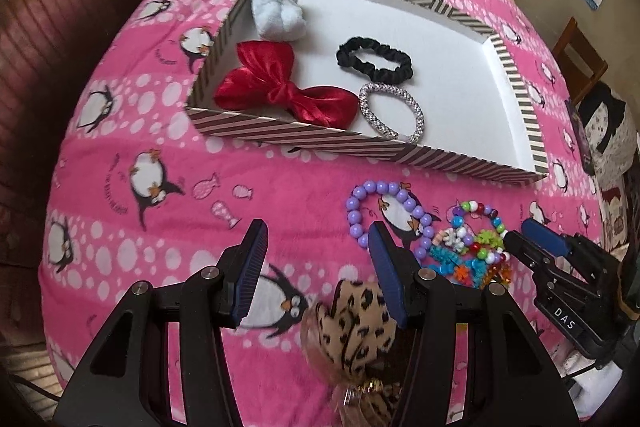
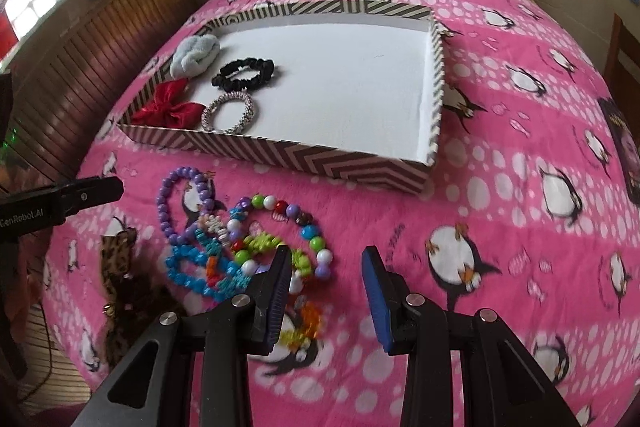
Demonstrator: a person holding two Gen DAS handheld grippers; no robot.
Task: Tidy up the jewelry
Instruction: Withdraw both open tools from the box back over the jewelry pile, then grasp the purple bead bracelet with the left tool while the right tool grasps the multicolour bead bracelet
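A pink penguin-print bed blanket (image 2: 500,147) carries a striped tray (image 2: 280,151) already holding a red bow (image 1: 280,91), a pale blue scrunchie (image 1: 278,13), a black scrunchie (image 1: 374,61) and a silver hair tie (image 1: 394,111), while a tangle of beaded bracelets (image 2: 240,243) lies just in front of the tray's near wall. The right hand-held gripper (image 2: 326,287), jaws spread and empty, hovers nearest that tangle, which sits just left of its fingers, so it looks the likelier to pick next. The left hand-held gripper (image 1: 318,267), also spread and empty, hangs over a leopard-print bow (image 1: 356,327) that only its own view shows clearly.
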